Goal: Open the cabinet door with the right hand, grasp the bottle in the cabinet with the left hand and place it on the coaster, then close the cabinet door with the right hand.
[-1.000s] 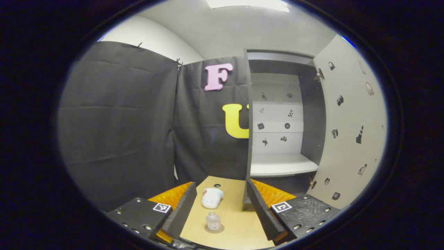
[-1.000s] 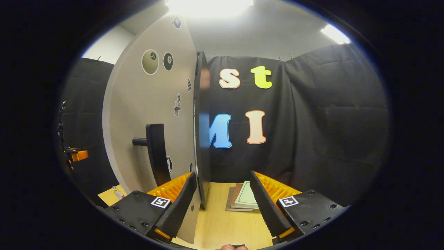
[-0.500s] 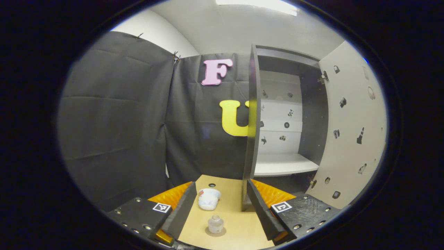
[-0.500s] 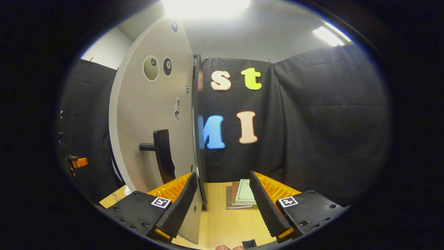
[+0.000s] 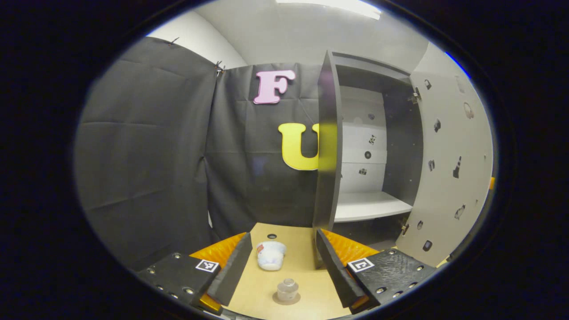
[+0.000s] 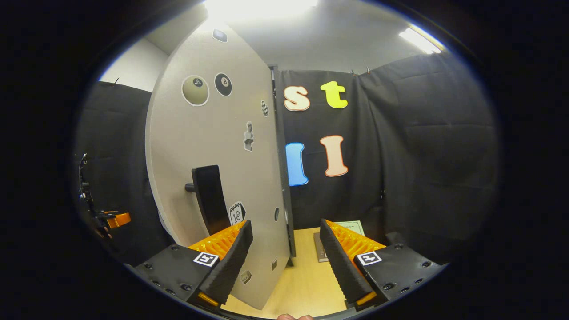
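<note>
A small clear bottle (image 5: 287, 289) stands upright on a round coaster (image 5: 276, 301) on the wooden table, low between the fingers of my left gripper (image 5: 284, 273), which is open and not touching it. The cabinet (image 5: 328, 146) stands behind on the right with a bare white shelf (image 5: 369, 206), and its pale door (image 5: 444, 155) is swung open. In the right gripper view the door (image 6: 222, 146) with its dark handle (image 6: 209, 198) is close ahead on the left. My right gripper (image 6: 286, 266) is open, and the door's lower edge reaches in between its fingers.
A white crumpled cup-like object (image 5: 271, 255) lies on the table (image 5: 306, 249) beyond the bottle. A stack of books (image 6: 349, 226) lies on the table behind the right gripper's finger. The other gripper (image 6: 111, 218) shows far left in the right gripper view.
The door's front face has widened in the right gripper view, and its edge has moved right. The left gripper view has shifted, showing more of the cabinet's outer side. The bottle stays on the coaster.
</note>
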